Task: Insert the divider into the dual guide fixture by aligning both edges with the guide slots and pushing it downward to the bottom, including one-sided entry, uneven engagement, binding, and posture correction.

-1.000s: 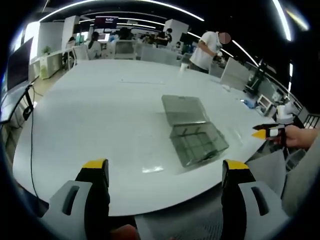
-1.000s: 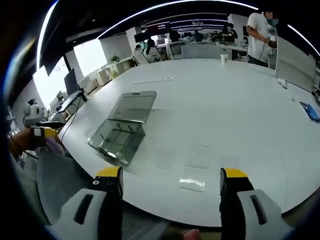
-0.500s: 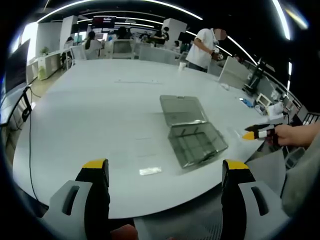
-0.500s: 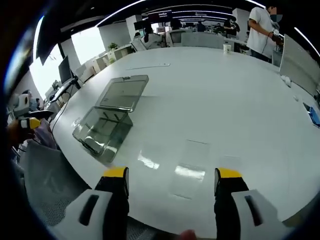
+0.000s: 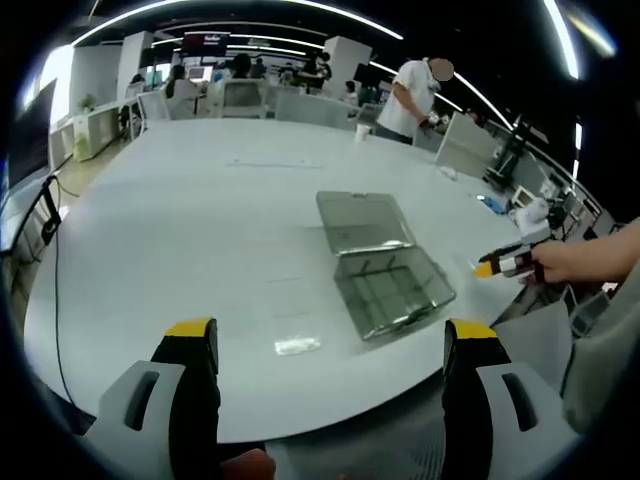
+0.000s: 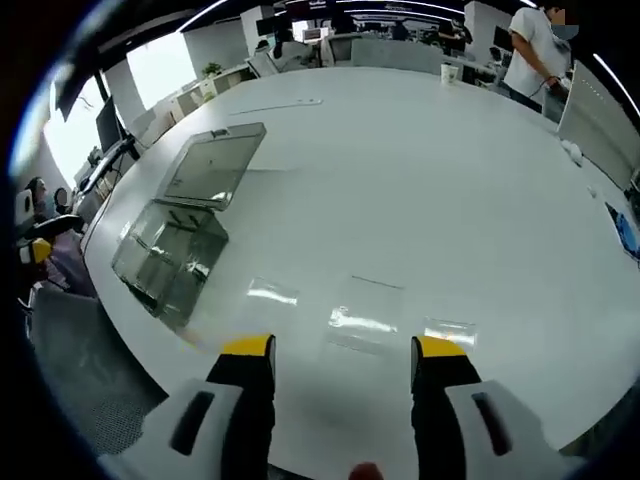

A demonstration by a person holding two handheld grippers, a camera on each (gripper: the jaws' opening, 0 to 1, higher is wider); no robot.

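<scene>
Hovering over the near edge of the white table (image 5: 150, 230), the left gripper (image 5: 330, 345) has its jaws spread wide and empty; the left gripper view shows the clear fixture box (image 5: 385, 270) right of centre with its lid laid open behind it, and the right gripper (image 5: 500, 264) entering from the right in a person's hand (image 5: 580, 262); a small clear piece (image 5: 298, 346) lies flat on the table between the left jaws and the box. The right gripper view shows what the other does not: several thin clear divider sheets (image 6: 362, 322) lying flat on the table just ahead of the right gripper (image 6: 345, 350), whose jaws are parted with nothing between them; the fixture box (image 6: 172, 248) sits well to their left. Compared with a second ago, the right gripper has come lower and closer to the sheets and its jaws stand somewhat narrower; the left gripper has kept its place.
</scene>
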